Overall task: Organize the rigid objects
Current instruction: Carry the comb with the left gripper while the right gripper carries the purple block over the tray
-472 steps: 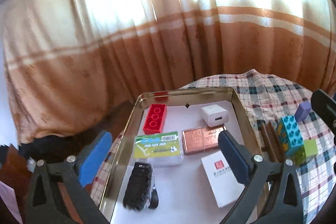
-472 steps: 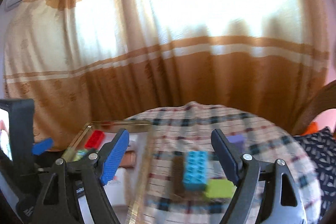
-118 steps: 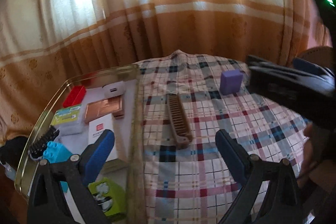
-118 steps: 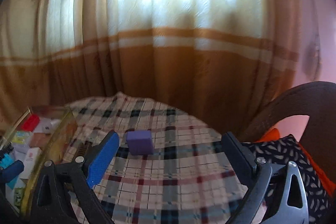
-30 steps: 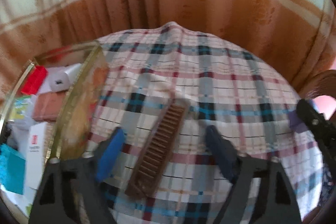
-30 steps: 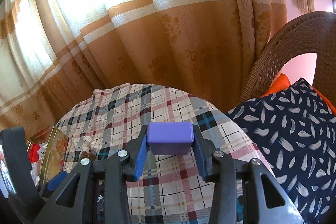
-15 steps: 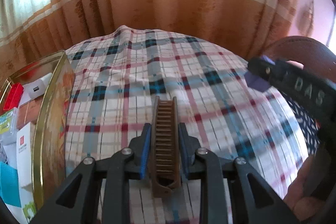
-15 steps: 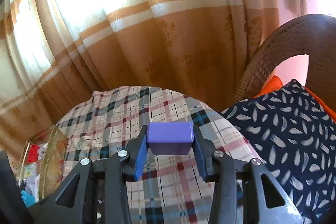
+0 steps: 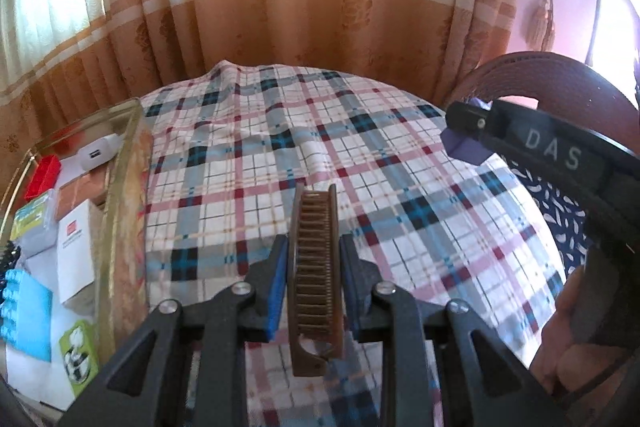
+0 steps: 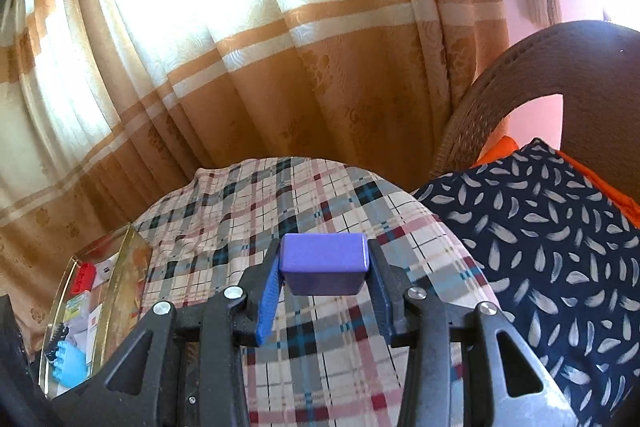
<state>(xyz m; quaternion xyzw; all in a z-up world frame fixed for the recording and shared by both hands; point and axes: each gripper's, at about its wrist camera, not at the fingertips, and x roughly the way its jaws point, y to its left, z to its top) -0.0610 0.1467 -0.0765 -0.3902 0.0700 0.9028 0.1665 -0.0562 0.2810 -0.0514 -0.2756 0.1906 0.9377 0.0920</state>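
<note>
Left wrist view: the left gripper (image 9: 313, 277) pinches a brown plastic comb (image 9: 316, 275) above the plaid tablecloth (image 9: 280, 155), beside the gold metal tray (image 9: 120, 211).

Right wrist view: the right gripper (image 10: 323, 285) clamps a purple rectangular block (image 10: 323, 263) above the cloth.

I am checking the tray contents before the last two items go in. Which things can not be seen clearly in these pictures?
- Tray, left wrist view: its near-left part is cut by the picture edge; the black item there is mostly cut off.
- White box: its print is too small to read.
- Purple block, left wrist view: mostly hidden behind the right claw.
- Comb: its sides are hidden by the left claw.
</note>
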